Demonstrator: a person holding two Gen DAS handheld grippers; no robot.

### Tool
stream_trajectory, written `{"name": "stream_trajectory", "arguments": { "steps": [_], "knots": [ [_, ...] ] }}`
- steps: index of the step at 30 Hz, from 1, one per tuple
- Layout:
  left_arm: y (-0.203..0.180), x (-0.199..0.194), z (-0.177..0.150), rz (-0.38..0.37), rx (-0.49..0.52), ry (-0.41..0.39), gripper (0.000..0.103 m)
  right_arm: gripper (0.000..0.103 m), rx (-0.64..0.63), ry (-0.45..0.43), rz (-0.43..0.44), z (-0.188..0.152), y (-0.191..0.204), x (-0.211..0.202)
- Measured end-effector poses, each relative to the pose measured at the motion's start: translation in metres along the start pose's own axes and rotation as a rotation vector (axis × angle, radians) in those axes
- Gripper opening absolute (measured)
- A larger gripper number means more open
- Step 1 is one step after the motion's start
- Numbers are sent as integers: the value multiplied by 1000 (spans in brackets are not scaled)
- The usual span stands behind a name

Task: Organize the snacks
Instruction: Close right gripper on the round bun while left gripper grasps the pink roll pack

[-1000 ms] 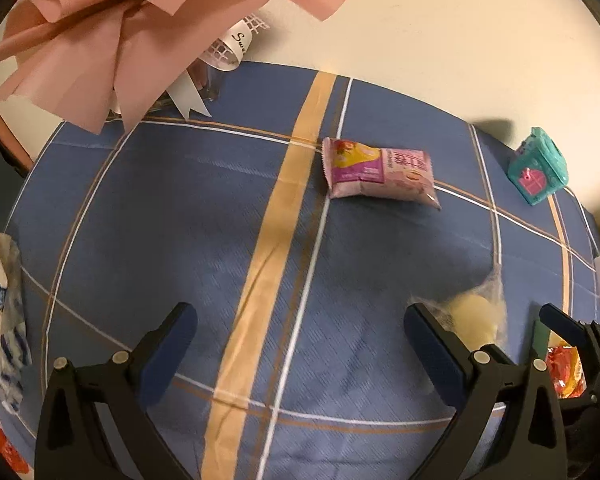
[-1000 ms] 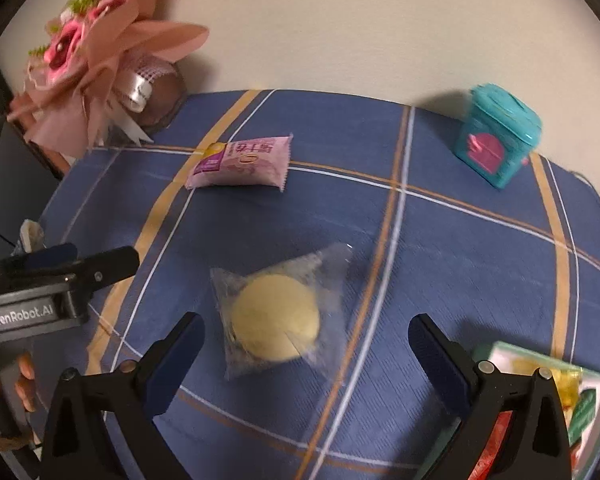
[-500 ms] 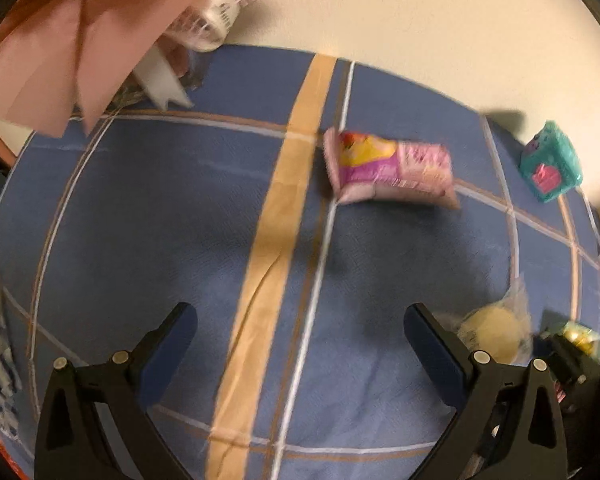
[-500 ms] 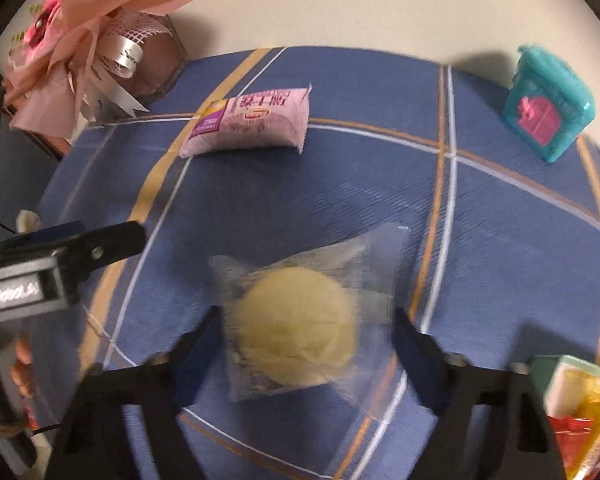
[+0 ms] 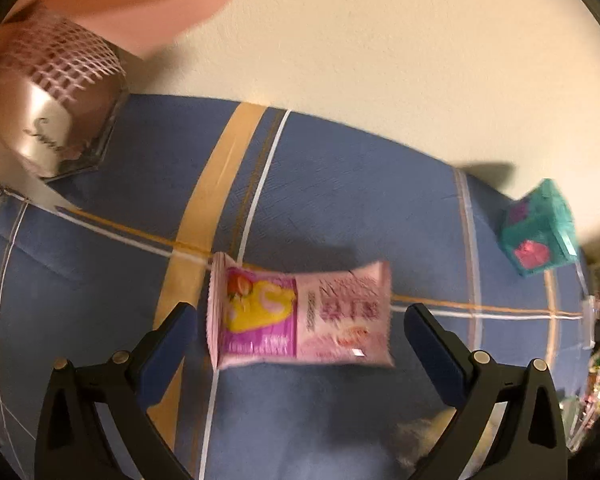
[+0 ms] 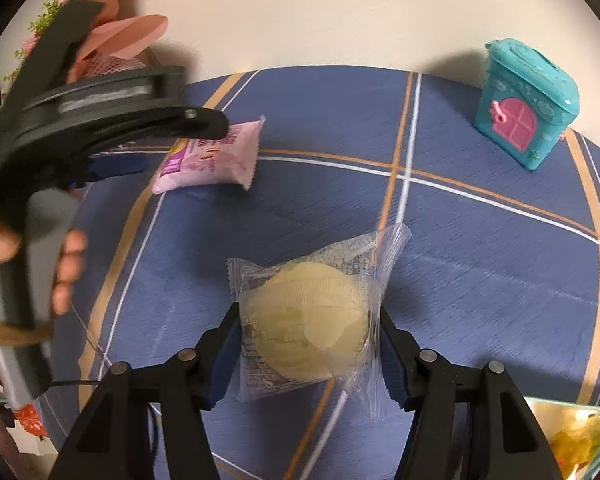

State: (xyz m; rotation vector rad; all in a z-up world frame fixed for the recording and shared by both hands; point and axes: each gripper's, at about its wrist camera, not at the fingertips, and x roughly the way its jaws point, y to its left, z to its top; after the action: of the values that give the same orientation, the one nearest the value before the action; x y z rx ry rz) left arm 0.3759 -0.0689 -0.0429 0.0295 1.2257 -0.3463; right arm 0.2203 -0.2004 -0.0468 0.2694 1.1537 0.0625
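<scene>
A pink snack packet lies on the blue checked tablecloth. My left gripper is open, with one finger on each side of the packet. A round yellow pastry in a clear wrapper lies near the table's middle. My right gripper is shut on the pastry, its blue pads pressing both sides of the wrapper. The pink packet also shows in the right wrist view, with my left gripper's body above it.
A teal house-shaped box stands at the back right by the wall. A pink wrapped bouquet stands at the back left. A colourful snack bag lies at the front right edge.
My left gripper moved forward to straddle the pink packet. My right gripper moved onto the pastry and closed on its wrapper.
</scene>
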Motion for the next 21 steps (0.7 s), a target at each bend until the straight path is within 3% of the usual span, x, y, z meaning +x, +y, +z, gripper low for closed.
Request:
{"name": "stream_trajectory", "arguments": {
  "steps": [2,6,10,13,17,21],
  "knots": [
    [0,11,2,33,0,28,103,64,-5,-1,-1,0,-3,-1],
    [3,25,5,18,-60,69,103,64,-7,-6,5,0,-10,-4],
    [-4,20,4,47,-39,35,77,64,-2,-3,11,-6,-13,-7],
    [-8,14,-6,38,-29,35,74,64,-1,-6,10,-5,-9,-9],
    [-6,-4,-27,-22,-62,12,73,64,11,-9,15,-10,-9,-20],
    [-12,-42,-68,-135,-122,-20,73,64,39,-12,23,-23,-14,-40]
  ]
}}
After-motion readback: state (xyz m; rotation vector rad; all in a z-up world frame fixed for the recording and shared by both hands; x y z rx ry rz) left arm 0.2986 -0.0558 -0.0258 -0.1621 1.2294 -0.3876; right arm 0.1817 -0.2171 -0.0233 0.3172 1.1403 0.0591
